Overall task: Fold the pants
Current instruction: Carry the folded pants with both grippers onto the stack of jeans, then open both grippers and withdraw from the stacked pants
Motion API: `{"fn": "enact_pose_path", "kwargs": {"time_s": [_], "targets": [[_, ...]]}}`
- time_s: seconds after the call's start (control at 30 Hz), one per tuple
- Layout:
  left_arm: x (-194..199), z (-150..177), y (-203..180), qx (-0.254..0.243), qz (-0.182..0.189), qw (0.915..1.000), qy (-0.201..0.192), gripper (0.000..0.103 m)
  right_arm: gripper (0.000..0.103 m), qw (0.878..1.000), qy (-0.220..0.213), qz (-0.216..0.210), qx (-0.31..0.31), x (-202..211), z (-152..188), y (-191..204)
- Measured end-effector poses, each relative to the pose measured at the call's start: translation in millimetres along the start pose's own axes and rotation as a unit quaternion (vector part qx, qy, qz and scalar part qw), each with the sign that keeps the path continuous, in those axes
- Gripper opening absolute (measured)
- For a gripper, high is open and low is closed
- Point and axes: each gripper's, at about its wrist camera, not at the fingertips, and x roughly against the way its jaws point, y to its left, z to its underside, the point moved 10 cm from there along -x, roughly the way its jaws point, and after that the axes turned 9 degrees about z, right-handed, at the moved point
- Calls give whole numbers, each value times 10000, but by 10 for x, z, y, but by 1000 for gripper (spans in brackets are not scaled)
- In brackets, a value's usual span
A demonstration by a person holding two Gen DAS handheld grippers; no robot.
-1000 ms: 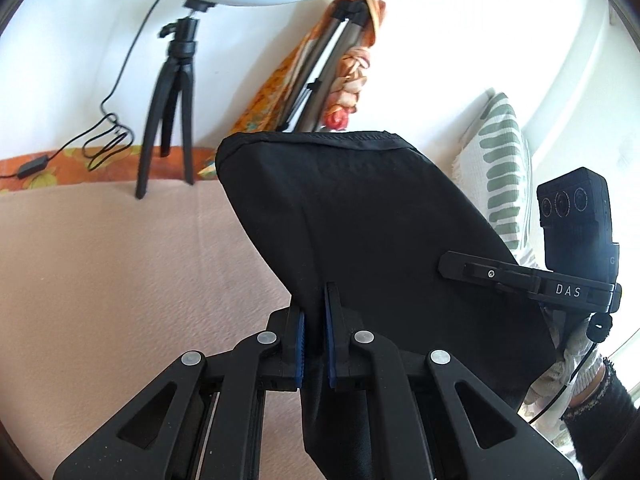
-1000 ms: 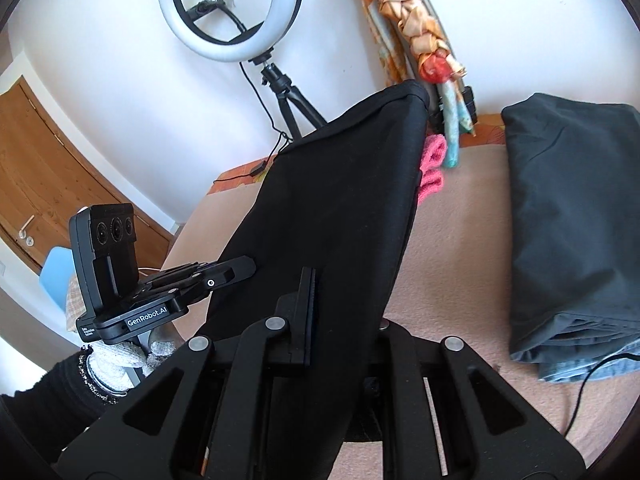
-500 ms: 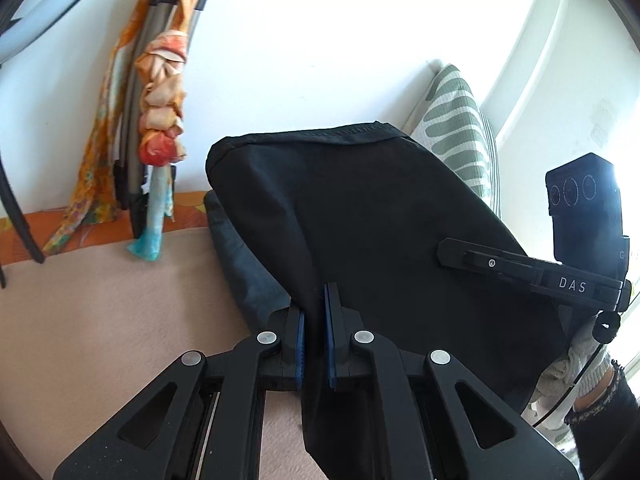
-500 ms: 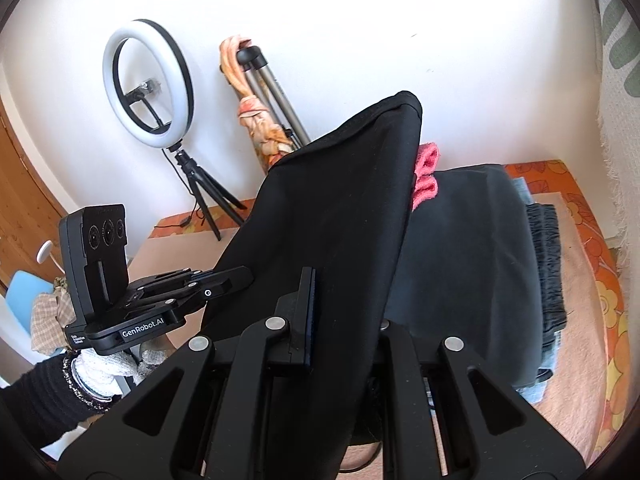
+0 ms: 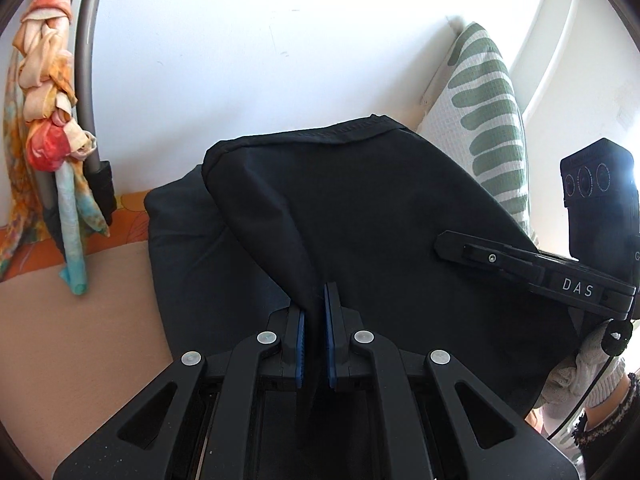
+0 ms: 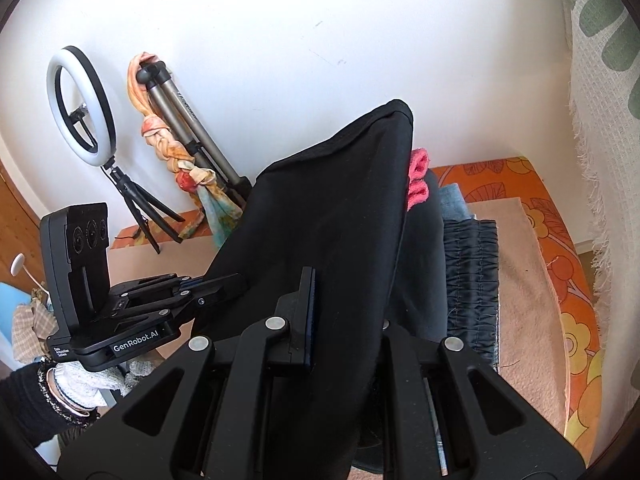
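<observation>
The folded black pants (image 5: 380, 220) hang in the air between both grippers, held flat above a pile of folded clothes. My left gripper (image 5: 315, 320) is shut on one edge of the pants, blue pads pinching the cloth. My right gripper (image 6: 340, 304) is shut on the other edge of the black pants (image 6: 320, 220); the cloth covers its right finger. The right gripper also shows in the left wrist view (image 5: 472, 248) and the left gripper shows in the right wrist view (image 6: 224, 288).
A pile of folded dark clothes (image 6: 472, 264) with a pink item (image 6: 418, 176) lies on the beige blanket (image 6: 524, 300) under the pants. A tripod with a scarf (image 6: 180, 160), a ring light (image 6: 80, 100) and a green-patterned cushion (image 5: 488, 112) stand along the wall.
Both grippers have carried the black pants to the right, from over the bare blanket to over the pile of folded clothes. Both stay shut.
</observation>
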Motion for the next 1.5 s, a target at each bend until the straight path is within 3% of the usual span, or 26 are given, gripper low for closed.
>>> {"fn": "enact_pose_path", "kwargs": {"time_s": [0.3, 0.47, 0.6, 0.87, 0.97, 1.13, 1.3, 1.5], "targets": [[-156, 117, 85, 37, -247, 9992, 317, 9, 17, 9987, 323, 377, -112, -251, 202, -200], [-79, 142, 58, 10, -316, 9985, 439, 26, 27, 9955, 366, 866, -114, -206, 238, -234], [158, 124, 7, -122, -387, 9988, 292, 35, 44, 9909, 287, 1313, -77, -78, 255, -200], [930, 105, -230, -342, -421, 9985, -94, 52, 61, 9906, -142, 1341, -228, 638, 277, 98], [1261, 141, -358, -363, -387, 9983, -261, 54, 72, 9880, -339, 1505, -110, 977, 331, 335], [1826, 313, -626, -802, -583, 9939, -487, 69, 92, 9817, -628, 1789, 158, 1518, 514, 782], [2325, 601, -864, -1037, -725, 9897, -662, 80, 99, 9744, -871, 2053, 274, 1965, 758, 1151], [2813, 1021, -1038, -1004, -820, 9884, -795, 81, 101, 9684, -1091, 2216, 341, 2409, 1096, 1537]]}}
